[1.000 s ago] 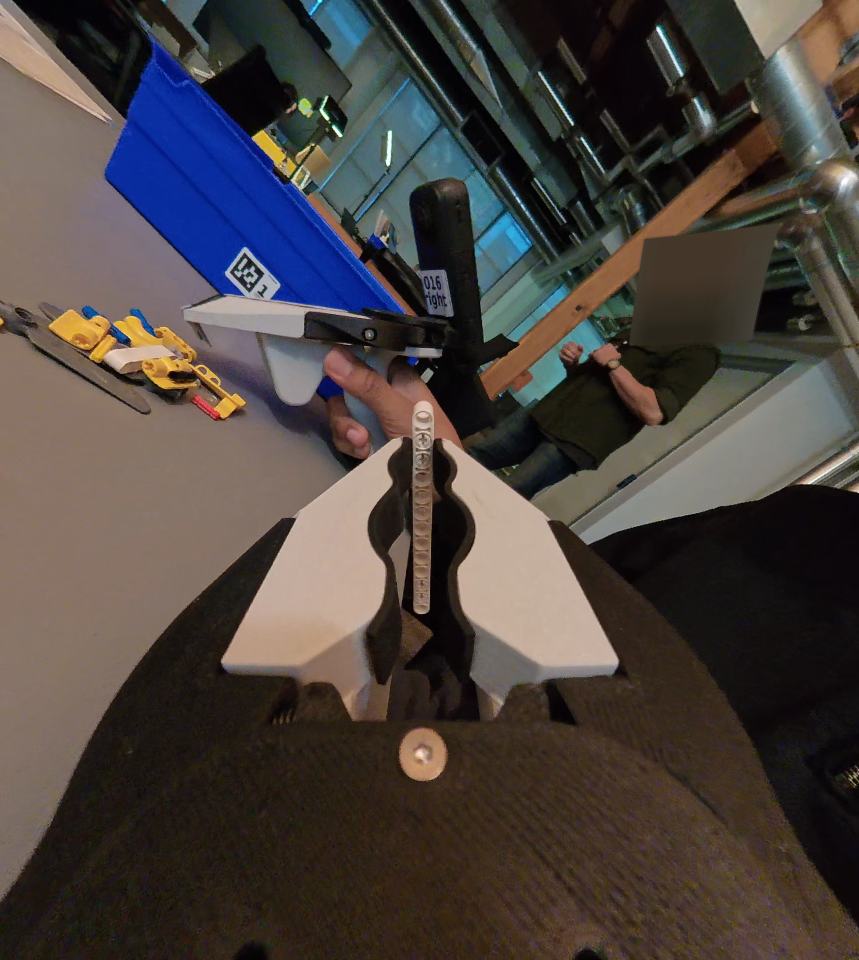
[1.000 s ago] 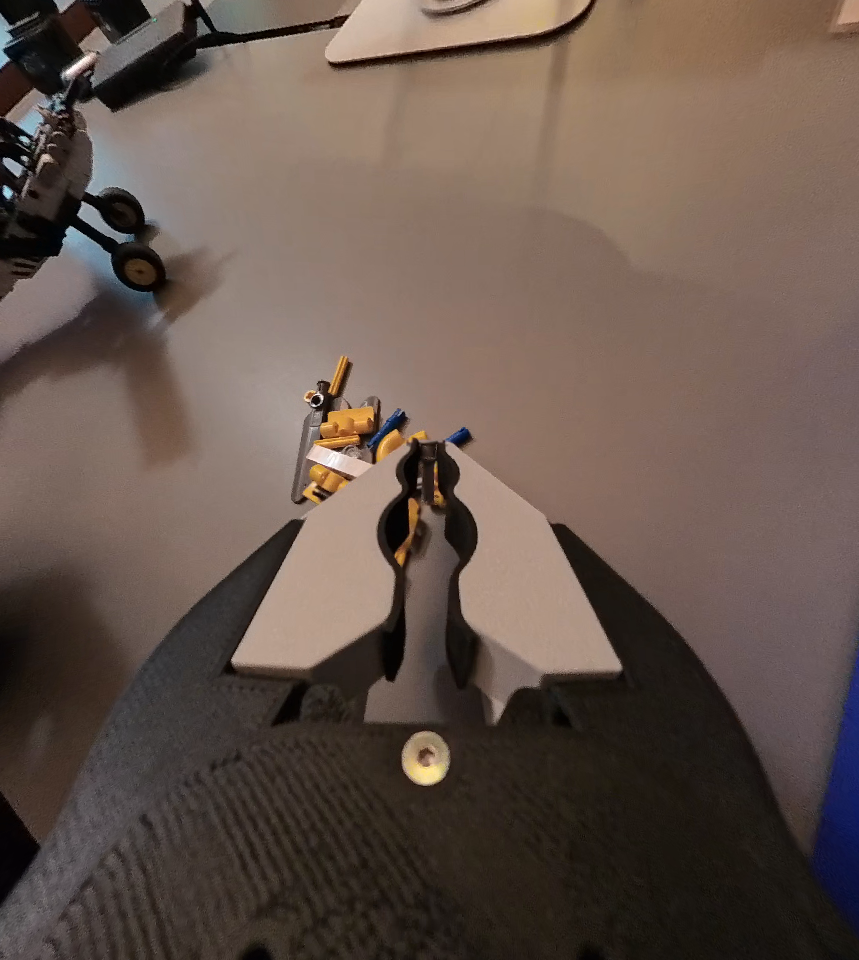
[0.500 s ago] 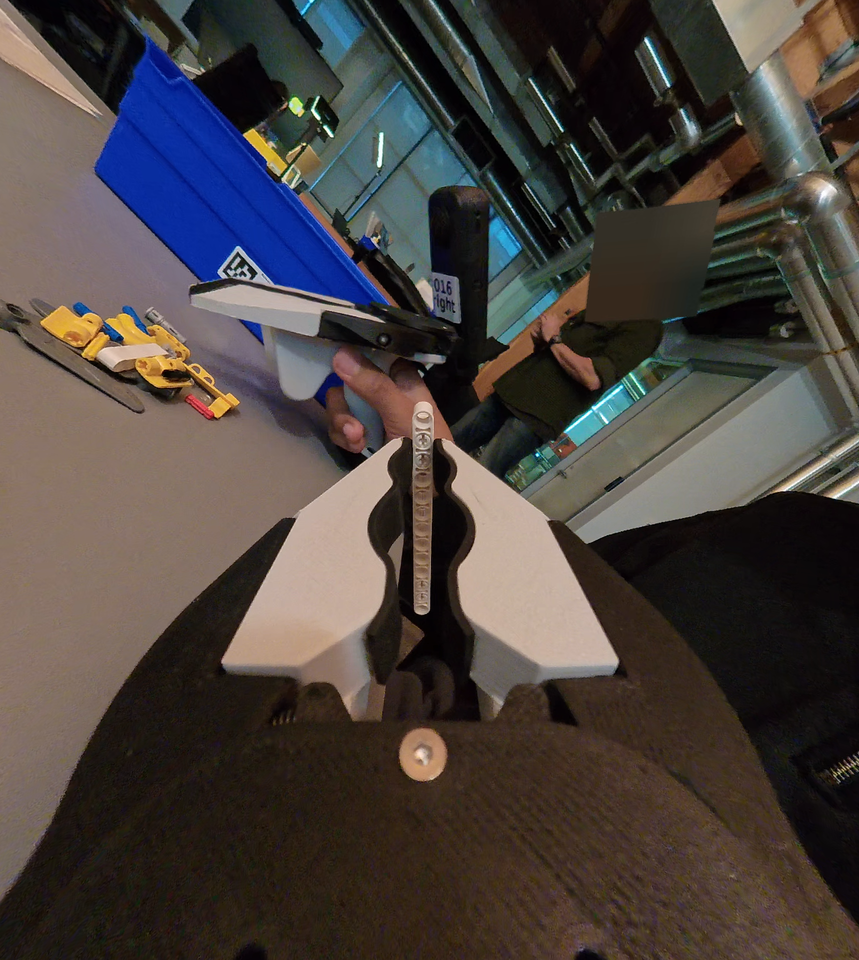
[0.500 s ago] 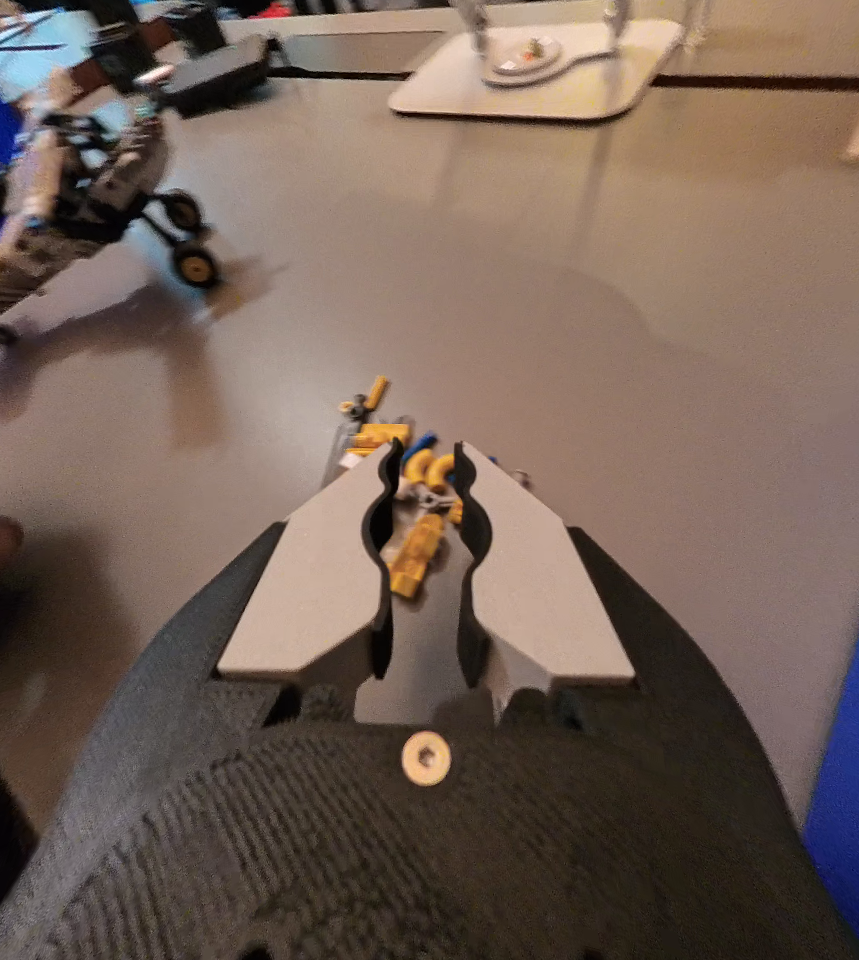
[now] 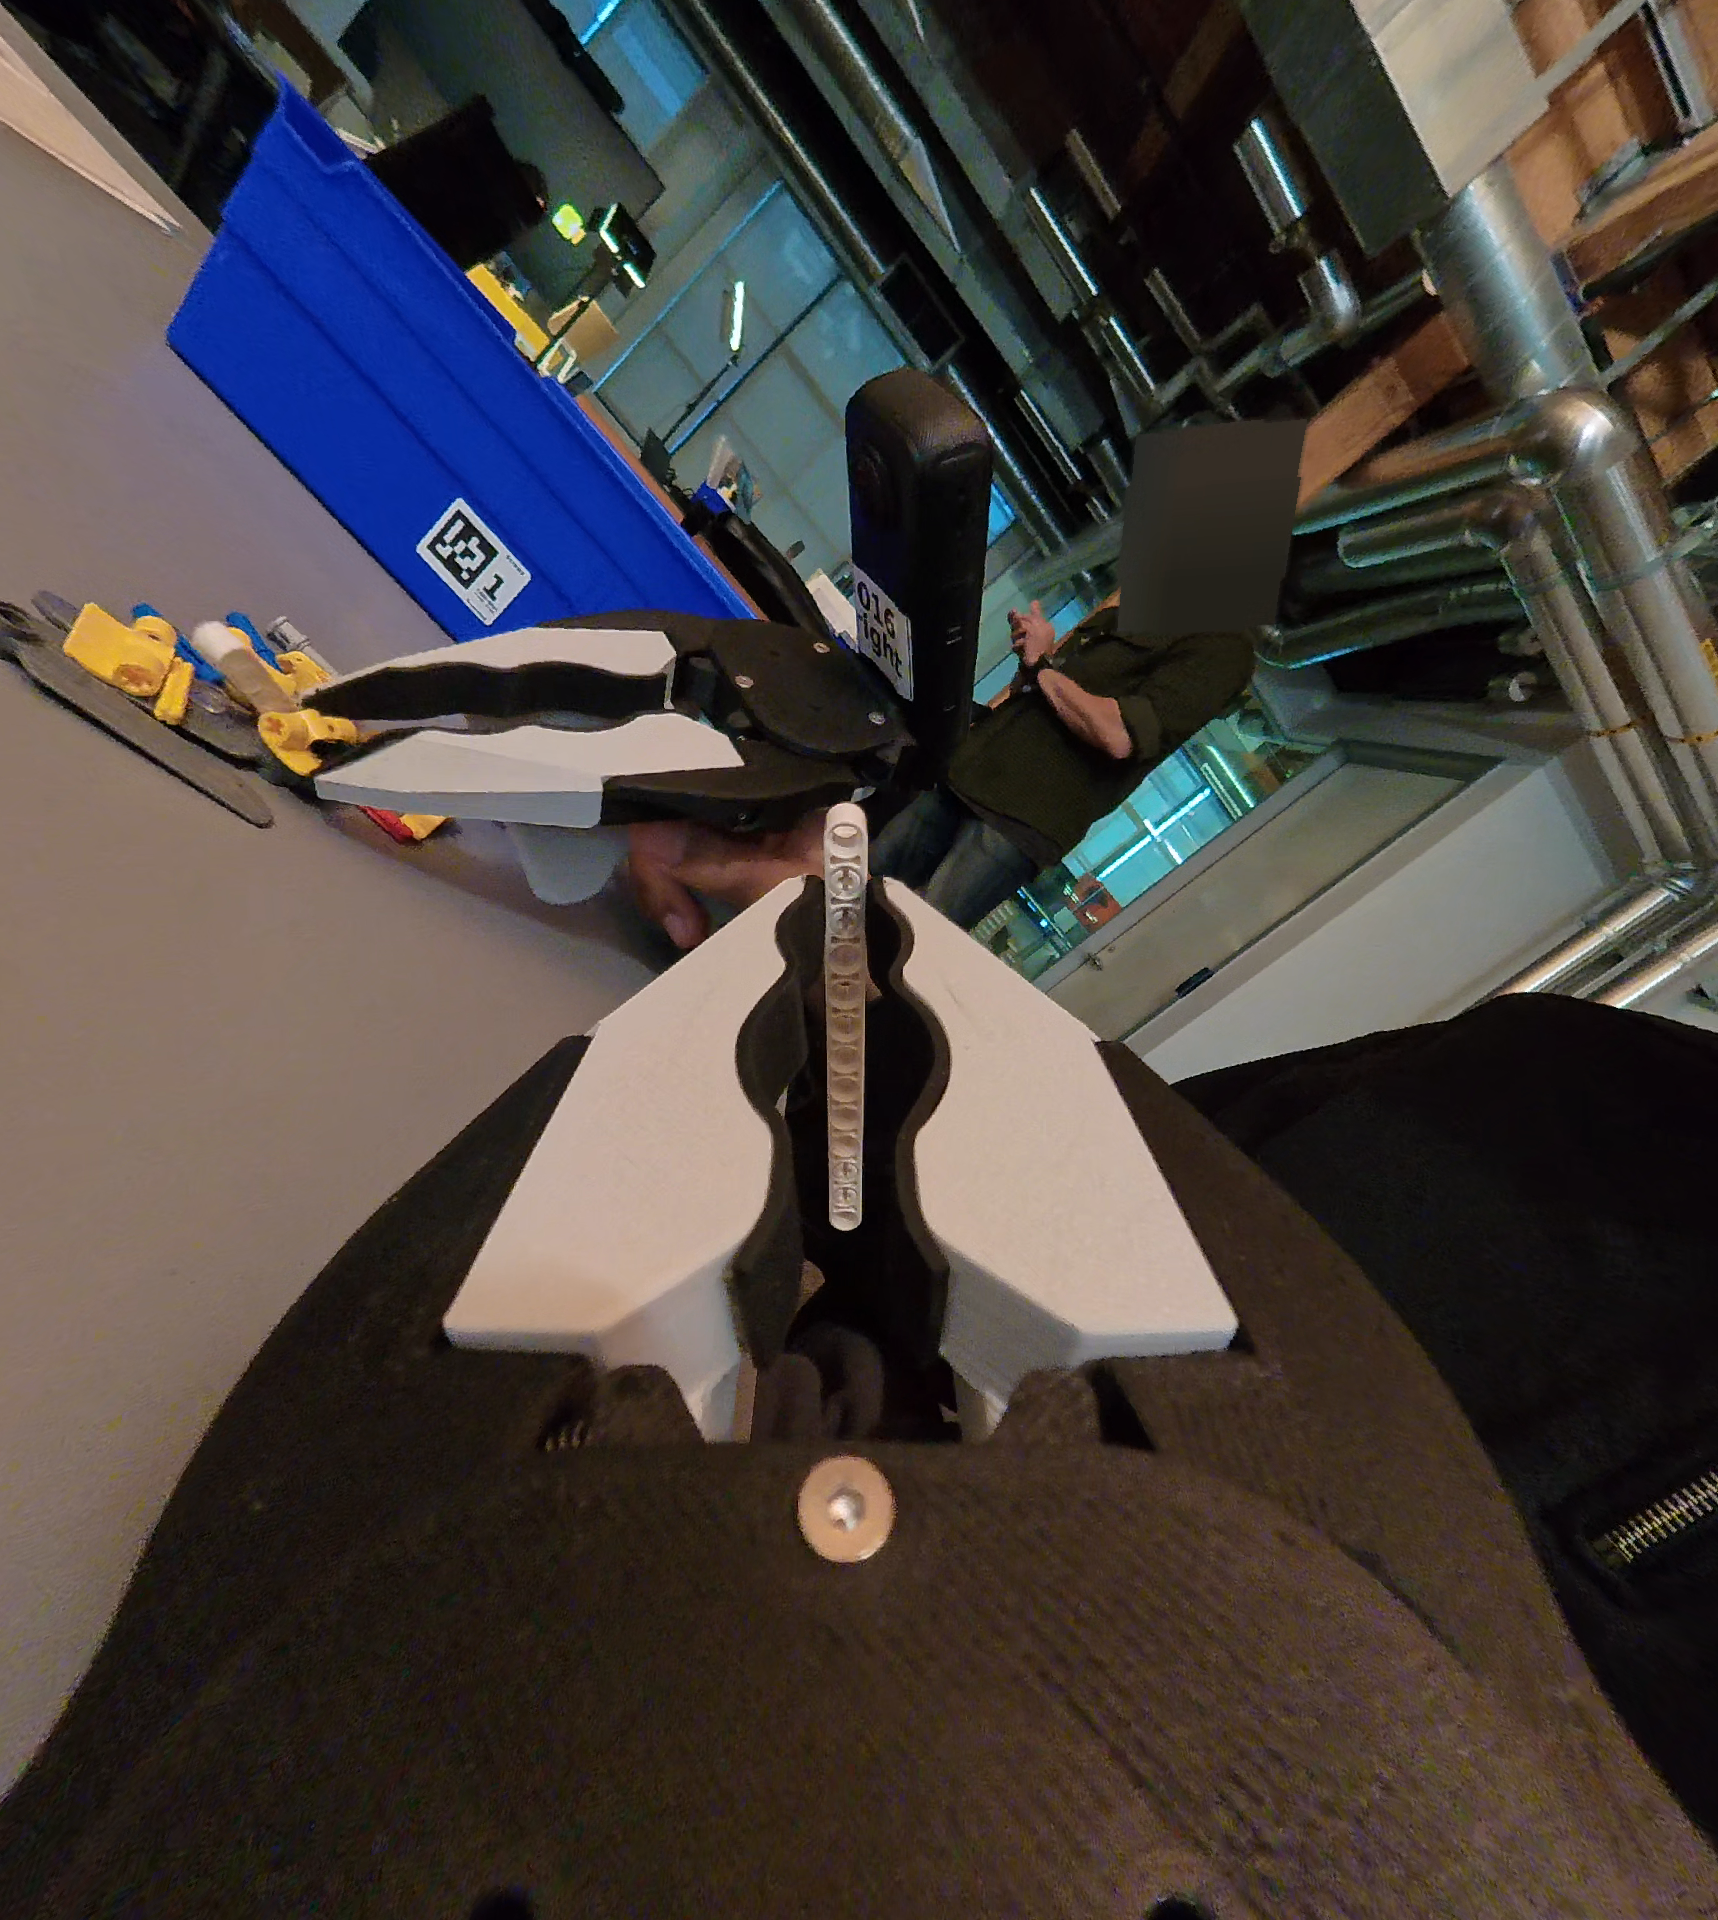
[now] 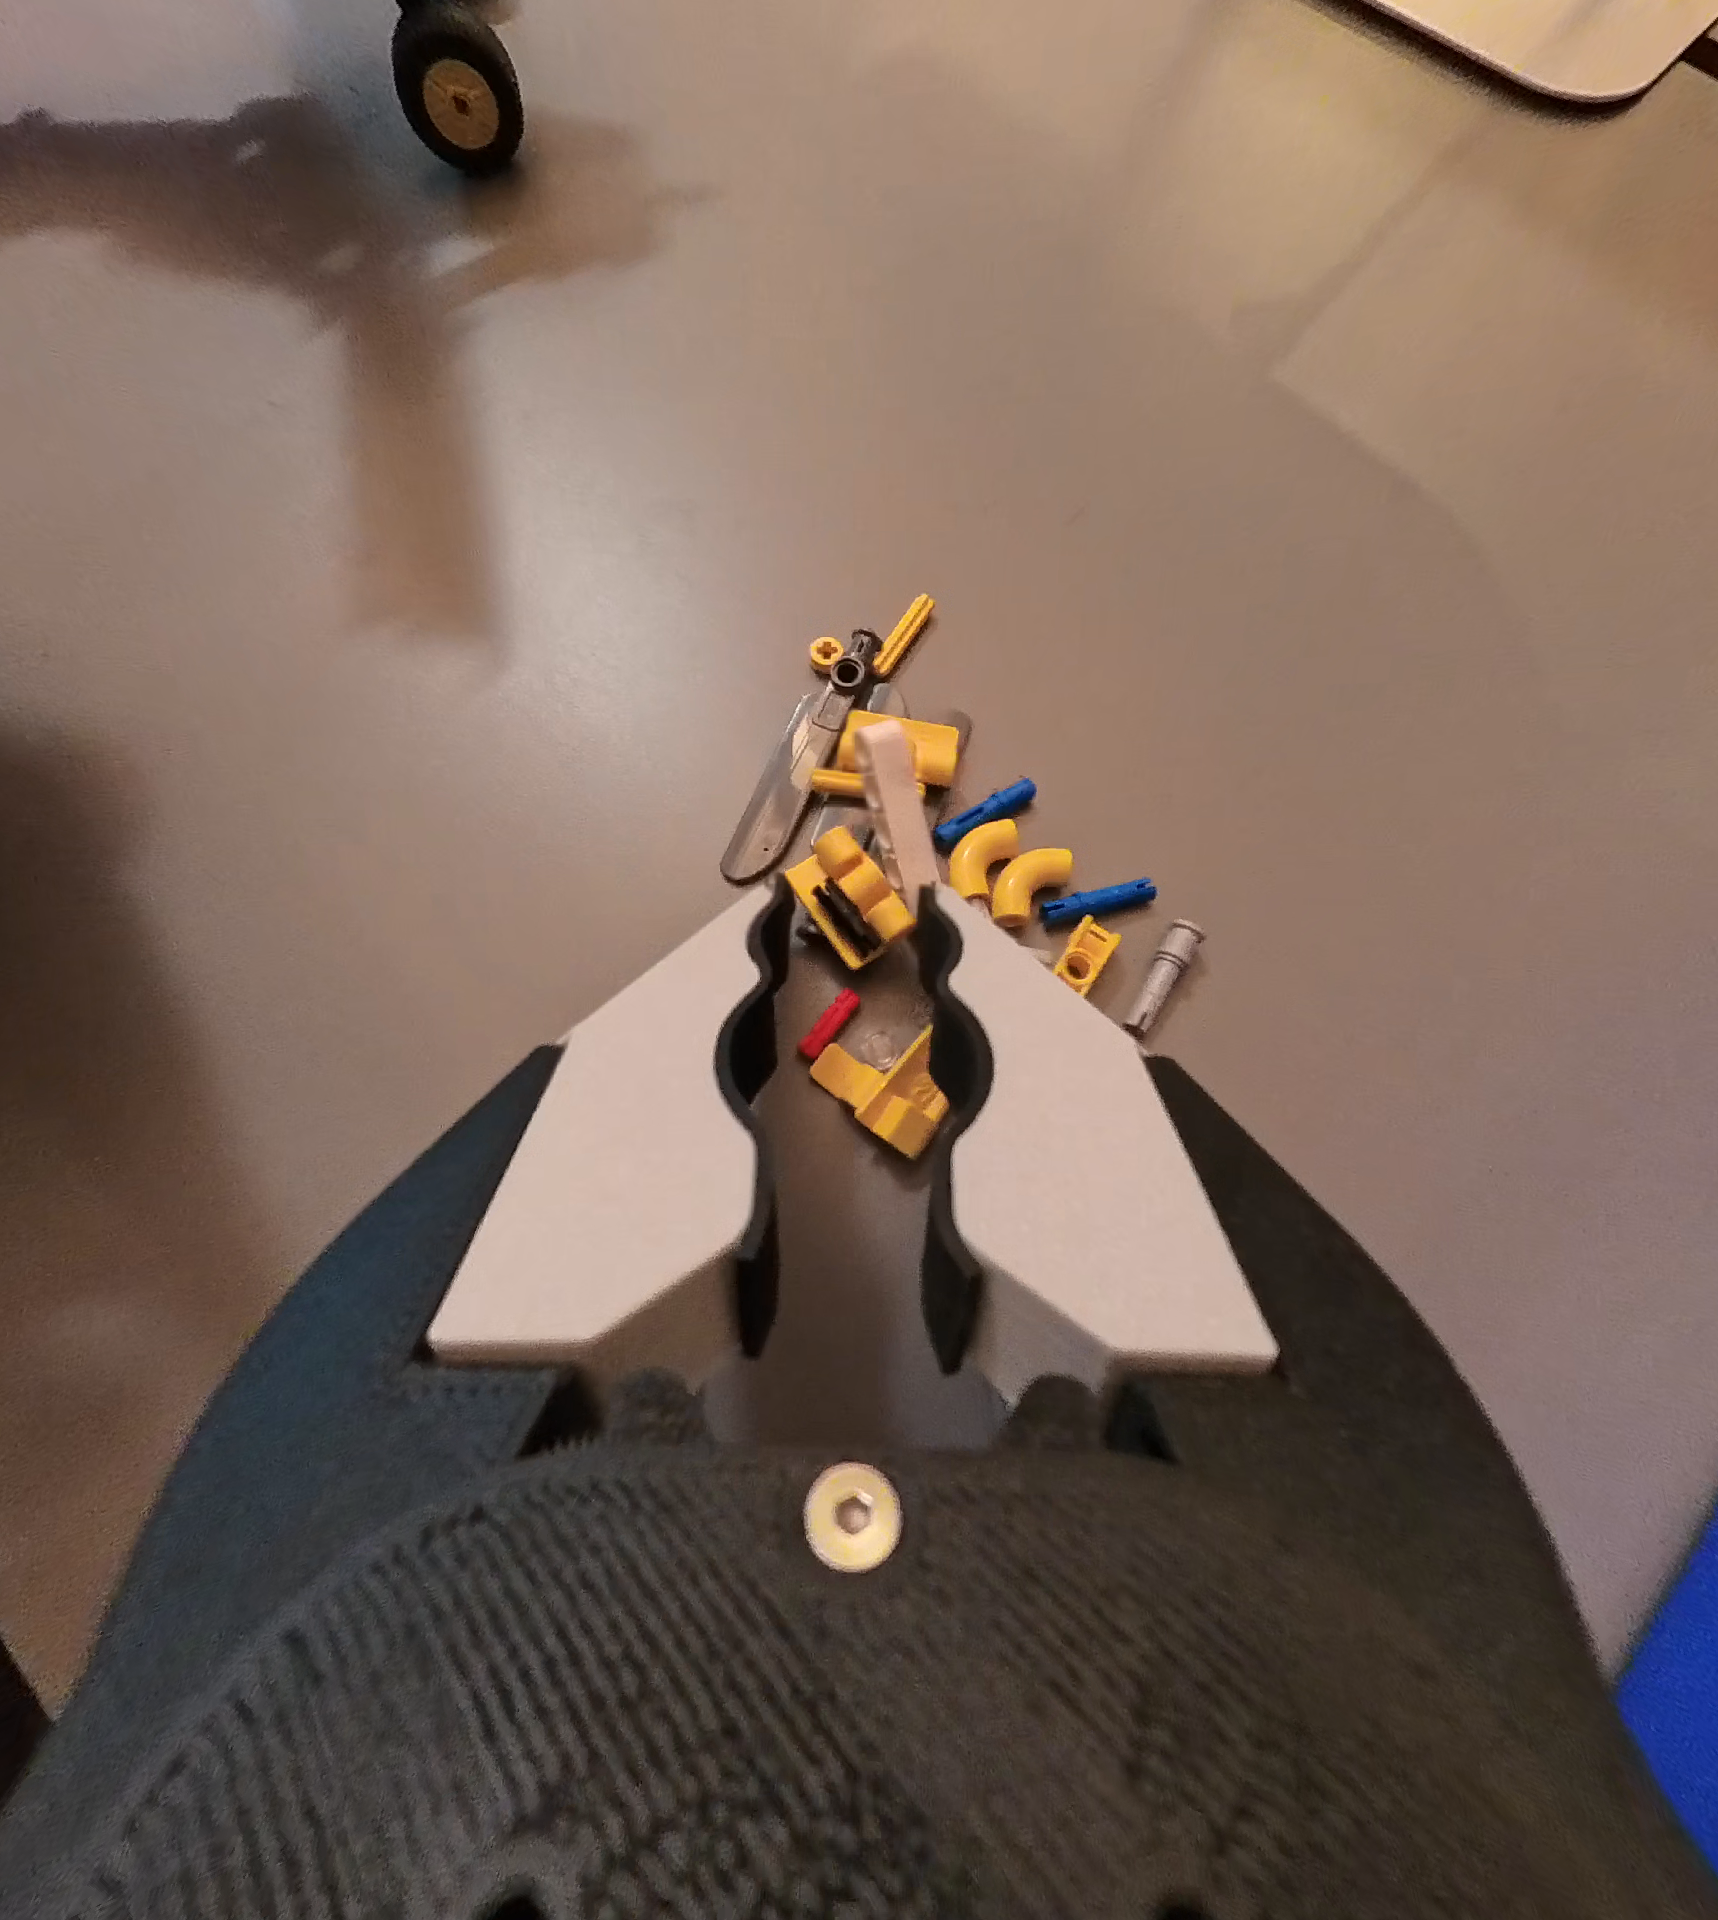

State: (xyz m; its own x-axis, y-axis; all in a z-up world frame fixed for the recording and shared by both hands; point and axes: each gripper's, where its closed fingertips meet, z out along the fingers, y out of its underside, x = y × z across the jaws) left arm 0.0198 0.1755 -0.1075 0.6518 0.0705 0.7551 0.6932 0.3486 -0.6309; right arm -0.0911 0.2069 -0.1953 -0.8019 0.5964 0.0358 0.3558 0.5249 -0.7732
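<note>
White plastic, long and thin with a row of holes, the toy beam (image 5: 844, 1039) was pinched between the pressed-together pads of the left tongs (image 5: 847, 894), held clear of the grey table (image 5: 107, 1039). One such beam was counted; its free tip could be judged liable to strike the right tongs (image 5: 315, 748) if swung, since it stood near them. One blue plastic bin (image 5: 367, 416) was seen behind.

In the right wrist view, the right tongs (image 6: 855, 904) were spread over a heap of small parts, nothing gripped. A yellow block with black insert (image 6: 860, 899) lay between the tips, a cream bar (image 6: 896, 810) touching it; both could be judged likely to be caught together. Two yellow elbows (image 6: 1006, 868), two blue pins (image 6: 1094, 899) and one red pin (image 6: 829, 1023) were counted.
</note>
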